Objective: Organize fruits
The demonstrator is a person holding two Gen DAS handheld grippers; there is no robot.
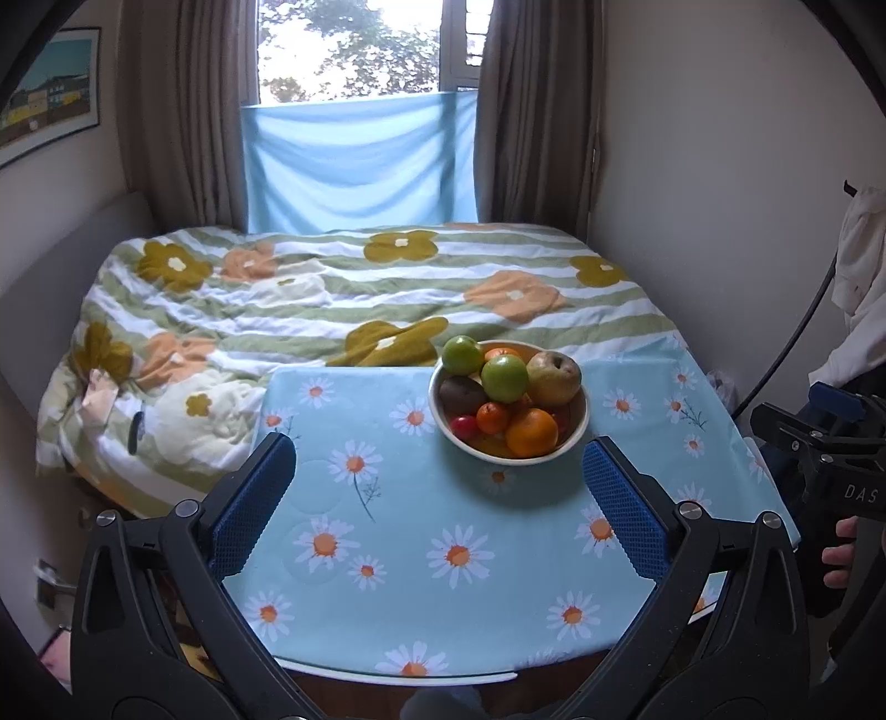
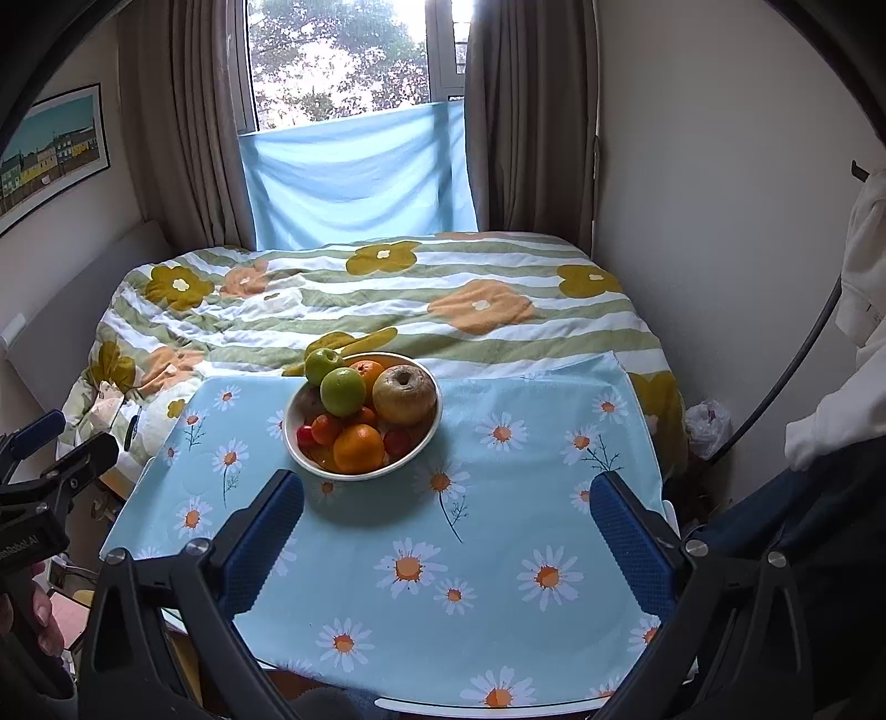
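A bed (image 1: 343, 288), spread with a striped quilt printed in mustard and orange flowers, fills the room beneath a curtained window (image 1: 354, 50) whose lower half is covered by a pale blue cloth (image 1: 360, 160). At the foot of the bed a table (image 1: 443, 559) is draped in a light blue daisy-print cloth. Toward the far edge of that table, right of centre in the left wrist view and left of centre in the right wrist view, a white bowl (image 1: 443, 423) is seen piled with fruit: a brownish pear (image 1: 554, 378), two green apples (image 1: 504, 378), oranges (image 1: 531, 432), a dark kiwi (image 1: 462, 394) and small red tomatoes (image 1: 464, 426). A framed picture (image 1: 50, 94) is hung on the left wall. The left gripper (image 1: 440, 451) is held above the near half of the table with its blue-padded fingers spread wide and nothing between them. The right gripper (image 2: 447, 487) is likewise held spread to its full width over the cloth, empty, with the bowl just beyond its left fingertip.
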